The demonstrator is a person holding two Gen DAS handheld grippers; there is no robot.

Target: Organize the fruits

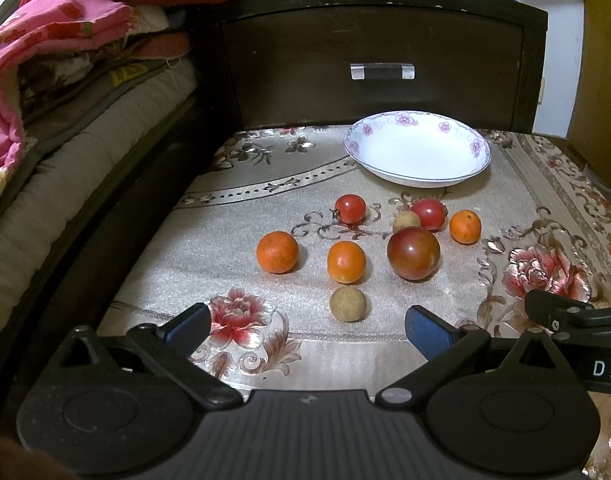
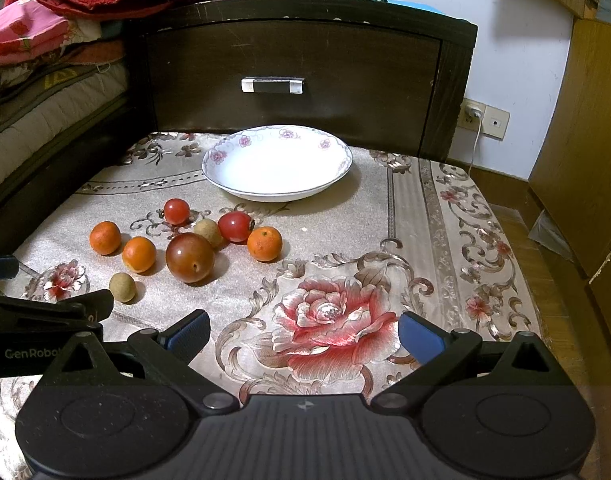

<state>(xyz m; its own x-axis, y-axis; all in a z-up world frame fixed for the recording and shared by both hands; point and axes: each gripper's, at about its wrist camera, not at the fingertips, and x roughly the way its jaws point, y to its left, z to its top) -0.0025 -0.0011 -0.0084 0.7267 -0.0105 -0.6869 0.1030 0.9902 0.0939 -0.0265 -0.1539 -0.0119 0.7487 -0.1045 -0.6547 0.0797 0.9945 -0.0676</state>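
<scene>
Several fruits lie loose on a floral cloth: three small oranges [image 1: 277, 251] [image 1: 346, 261] [image 1: 465, 226], two red tomatoes [image 1: 350, 208] [image 1: 428, 213], a big dark red tomato [image 1: 413, 253] and two tan longans [image 1: 348, 304] [image 1: 406, 221]. A white flowered bowl [image 1: 417, 152] stands empty behind them; it also shows in the right wrist view [image 2: 277, 164]. My left gripper [image 1: 307, 326] is open and empty, just in front of the near longan. My right gripper [image 2: 301, 334] is open and empty over a rose pattern, right of the fruits [image 2: 189, 257].
A dark wooden drawer front [image 1: 377, 64] with a handle rises behind the bowl. Stacked bedding and red towels [image 1: 65, 60] lie left. A wall socket [image 2: 475, 114] and wooden cabinet [image 2: 585, 160] are right. The cloth's edge drops off at the right.
</scene>
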